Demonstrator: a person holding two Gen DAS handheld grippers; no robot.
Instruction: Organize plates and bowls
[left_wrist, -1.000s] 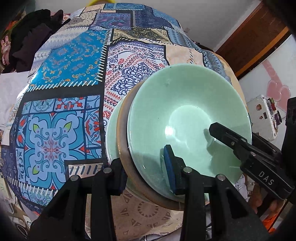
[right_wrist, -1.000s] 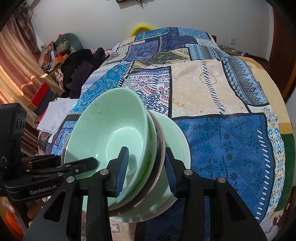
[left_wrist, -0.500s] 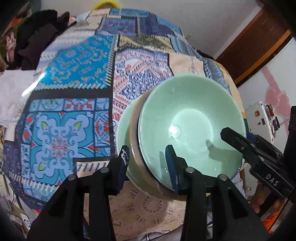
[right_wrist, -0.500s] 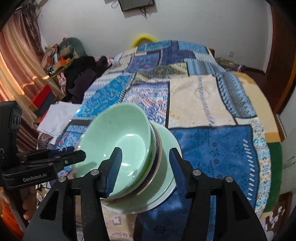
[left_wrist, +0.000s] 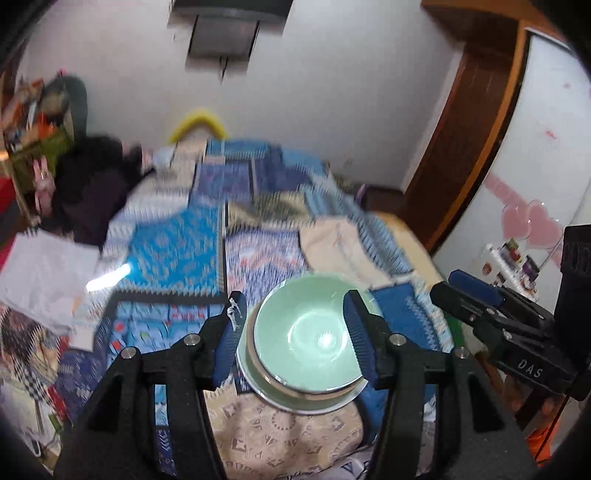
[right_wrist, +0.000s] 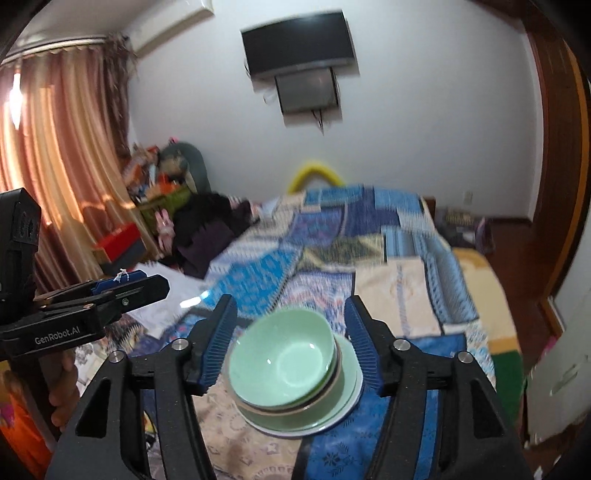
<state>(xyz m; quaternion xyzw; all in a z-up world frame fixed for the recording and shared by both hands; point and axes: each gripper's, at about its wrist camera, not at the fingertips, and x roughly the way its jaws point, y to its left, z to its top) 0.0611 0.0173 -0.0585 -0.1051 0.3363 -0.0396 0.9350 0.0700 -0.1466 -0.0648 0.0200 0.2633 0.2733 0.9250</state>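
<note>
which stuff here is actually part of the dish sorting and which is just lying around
Part of the job:
green bowl
green plate under the stacked bowls

Just lying about:
dark clothes
white paper
wall TV
yellow ring

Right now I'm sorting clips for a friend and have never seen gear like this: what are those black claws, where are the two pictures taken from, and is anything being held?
The claws are hand-held two-finger grippers, one in each of a person's hands, each with a wide-angle camera looking along its fingers. One picture comes from the left gripper, the other from the right gripper; each also shows the other gripper off to the side. Below them, on a patchwork cloth, sits a stack: a green bowl nested on more dishes over a pale plate. Nothing is held. Both grippers' jaws are opening, with no pad touching the stack.
</note>
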